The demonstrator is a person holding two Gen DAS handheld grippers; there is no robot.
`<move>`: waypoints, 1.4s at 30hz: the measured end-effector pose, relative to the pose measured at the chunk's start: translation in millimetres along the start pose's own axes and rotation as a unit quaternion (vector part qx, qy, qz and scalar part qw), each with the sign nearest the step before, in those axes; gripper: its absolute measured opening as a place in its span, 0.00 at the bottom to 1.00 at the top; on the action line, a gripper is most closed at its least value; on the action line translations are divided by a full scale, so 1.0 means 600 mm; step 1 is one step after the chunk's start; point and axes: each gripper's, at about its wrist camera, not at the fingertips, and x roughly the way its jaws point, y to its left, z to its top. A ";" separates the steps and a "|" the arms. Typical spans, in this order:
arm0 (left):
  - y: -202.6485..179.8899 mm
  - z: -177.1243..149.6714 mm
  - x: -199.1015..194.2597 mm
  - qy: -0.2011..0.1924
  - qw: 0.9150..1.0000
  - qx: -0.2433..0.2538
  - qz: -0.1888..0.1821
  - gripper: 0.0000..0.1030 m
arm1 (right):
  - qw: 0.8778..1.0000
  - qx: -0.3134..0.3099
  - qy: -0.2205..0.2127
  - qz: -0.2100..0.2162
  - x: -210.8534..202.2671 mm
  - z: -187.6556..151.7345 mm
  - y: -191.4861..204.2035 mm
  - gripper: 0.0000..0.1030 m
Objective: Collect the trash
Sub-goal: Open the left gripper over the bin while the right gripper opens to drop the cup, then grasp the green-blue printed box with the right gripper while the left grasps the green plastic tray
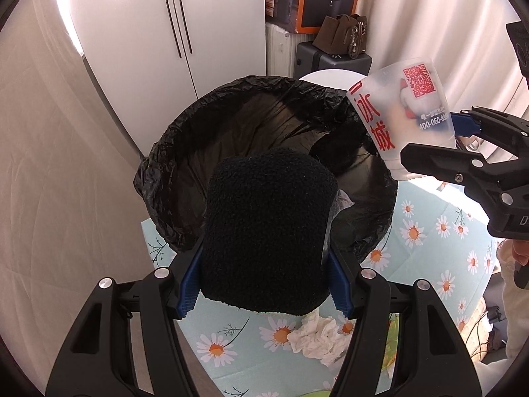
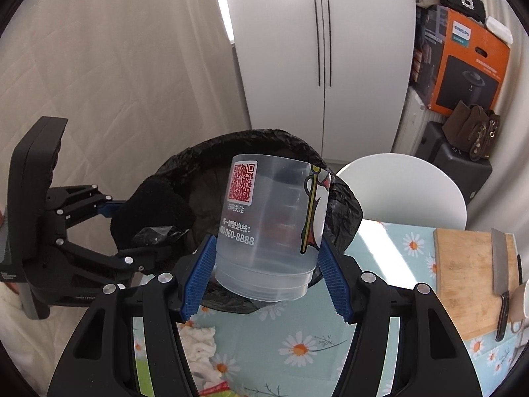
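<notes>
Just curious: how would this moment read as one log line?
left gripper: holds black sock | right gripper: holds plastic cup | both at bin

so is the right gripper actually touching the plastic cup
Touching. The right wrist view shows the right gripper with both blue pads pressed against the sides of the plastic cup, which hangs tilted over the bin, held clear of the table.

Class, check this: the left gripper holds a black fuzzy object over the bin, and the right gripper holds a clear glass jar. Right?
Not quite. The right gripper holds a clear plastic cup printed with a red QR code, as the right wrist view shows. The rest stands.
</notes>
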 end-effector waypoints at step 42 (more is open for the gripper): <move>-0.005 -0.236 -0.021 -0.006 0.997 -0.066 0.044 0.94 | 0.997 0.005 0.025 -0.074 -0.066 -0.172 0.019 0.84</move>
